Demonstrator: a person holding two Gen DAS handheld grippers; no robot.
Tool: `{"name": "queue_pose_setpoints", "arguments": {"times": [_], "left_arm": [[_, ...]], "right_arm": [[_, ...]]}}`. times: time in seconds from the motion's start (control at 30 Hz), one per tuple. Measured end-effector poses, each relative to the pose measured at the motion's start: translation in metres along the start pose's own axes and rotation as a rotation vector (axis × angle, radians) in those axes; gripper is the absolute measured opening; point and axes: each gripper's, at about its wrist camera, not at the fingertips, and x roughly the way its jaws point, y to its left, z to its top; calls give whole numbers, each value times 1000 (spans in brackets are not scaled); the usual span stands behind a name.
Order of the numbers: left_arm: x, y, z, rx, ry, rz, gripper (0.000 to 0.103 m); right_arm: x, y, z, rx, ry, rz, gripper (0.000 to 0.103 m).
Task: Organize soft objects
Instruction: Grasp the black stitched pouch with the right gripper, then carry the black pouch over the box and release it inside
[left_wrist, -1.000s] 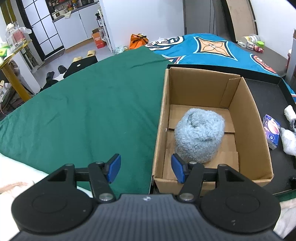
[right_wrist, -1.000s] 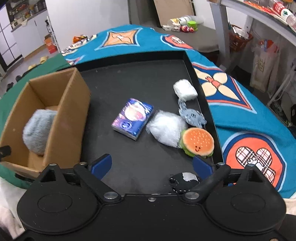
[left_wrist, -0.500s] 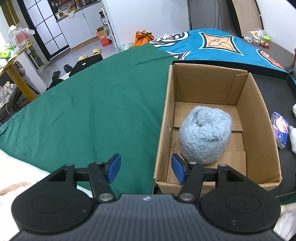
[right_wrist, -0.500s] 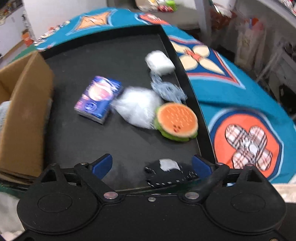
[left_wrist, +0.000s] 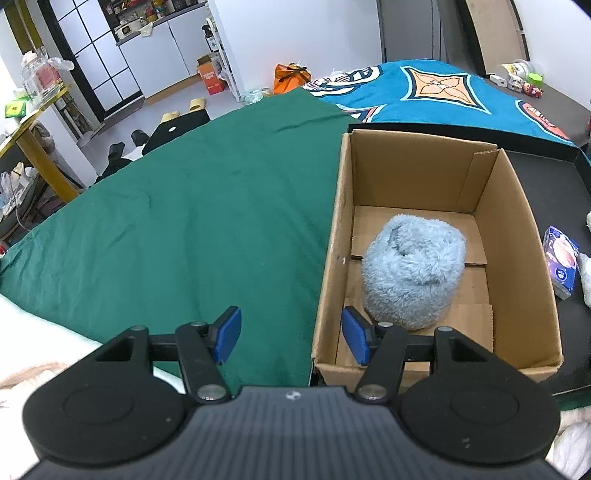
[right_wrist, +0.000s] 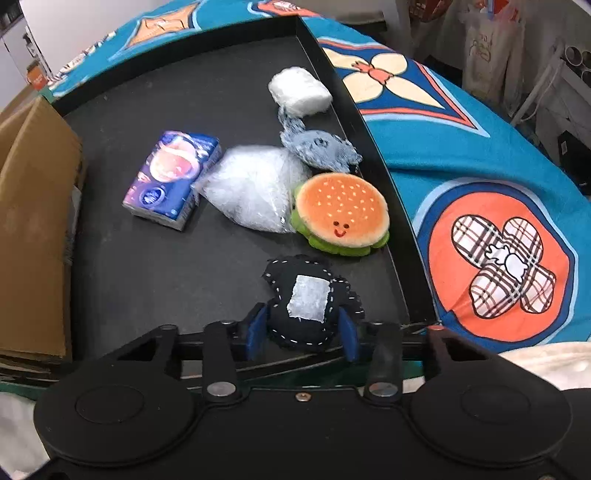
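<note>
On the far left lies the green cloth (left_wrist: 192, 221), spread flat, with the left tongs (left_wrist: 291, 339) poised over its right edge. Their blue pads stand moderately apart with nothing between them: one pad over the cloth, the other over the near left corner of the cardboard box (left_wrist: 517, 236). The box sits open-topped just right of the cloth, and a fluffy grey-blue bundle (left_wrist: 413, 273) rests on its floor, toward the near side, close beside the right pad but not touching it.

Right of the box is the black tray (right_wrist: 155, 266), where the remaining soft things lie. Nearest the box is a purple tissue pack (right_wrist: 173, 173), lying flat at an angle. Touching its right side is a clear plastic bag of white stuffing (right_wrist: 251, 184). At the far end, near the tray's right wall, sits a small white wrapped pad (right_wrist: 299, 92), and just nearer lies a blue-grey denim toy (right_wrist: 321, 147). The burger plush (right_wrist: 341, 214) rests against the bag's right side, close to the tray wall.

Nearest of all, the right tongs (right_wrist: 303, 332) have just been closing, and their pads now press both sides of the dark stitched plush with a white patch (right_wrist: 306, 295), which lies on the tray, just near of the burger. Beyond the tray's right wall spreads the blue patterned blanket (right_wrist: 461, 147).
</note>
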Motion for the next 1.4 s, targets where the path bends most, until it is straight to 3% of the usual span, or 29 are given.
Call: {"name": "queue_pose_setpoints", "arguments": {"times": [0.37,0.83,1.4], "left_arm": [[-8,10,-2,-23,-16,-33,59],[-10,16,-2,-33,-34,-63,59],[-13,23,-4,-54,-53,-96,59]], "right_arm": [[-22,5,3,-4,-60,99,29],[-58,28,14,-61,-155,144,29],[-104,74,31,-207,-310,259,30]]}}
